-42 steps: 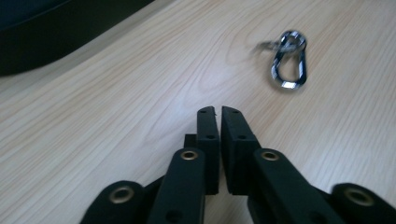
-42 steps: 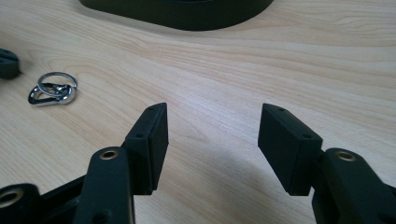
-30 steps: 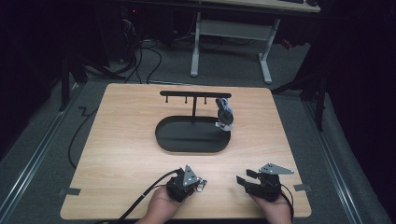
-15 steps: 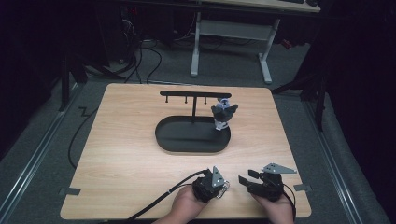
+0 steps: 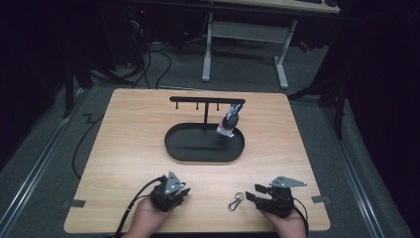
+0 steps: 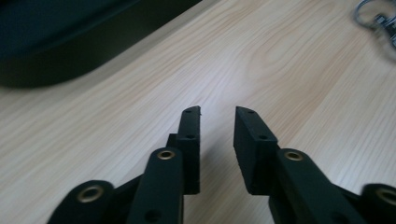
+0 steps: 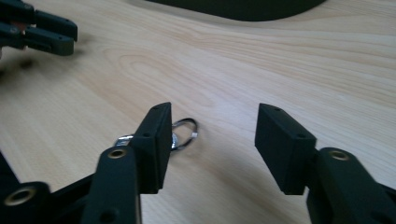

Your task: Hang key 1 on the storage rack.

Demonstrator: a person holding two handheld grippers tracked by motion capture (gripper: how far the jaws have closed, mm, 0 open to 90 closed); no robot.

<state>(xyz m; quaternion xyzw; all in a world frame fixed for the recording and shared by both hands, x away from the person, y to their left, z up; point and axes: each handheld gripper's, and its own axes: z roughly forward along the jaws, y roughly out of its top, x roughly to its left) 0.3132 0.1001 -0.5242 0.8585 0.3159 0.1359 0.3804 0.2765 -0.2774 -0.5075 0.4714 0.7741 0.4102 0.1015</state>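
Note:
A small metal key ring with a snap clip [image 5: 235, 201] lies flat on the wooden table [image 5: 129, 148] near its front edge, between my two grippers. My left gripper [image 5: 181, 191] sits to its left, jaws a little apart with nothing between them [image 6: 217, 112]; the clip [image 6: 379, 21] shows at the upper right of the left gripper view. My right gripper [image 5: 252, 193] rests just right of the clip, wide open [image 7: 212, 109]. In the right gripper view the ring [image 7: 183, 134] peeks out behind the left jaw, untouched.
A black oval tray [image 5: 183, 148] stands mid-table with a T-shaped hook stand [image 5: 205, 101]. A colourful keychain [image 5: 229, 122] hangs from its right end. In the right gripper view the left gripper [image 7: 39, 30] is at the upper left. A desk frame stands on the floor beyond.
My left gripper went right toward the right gripper, then drew back left, and the key ring clip now lies bare on the table. The hanging keychain swung slightly.

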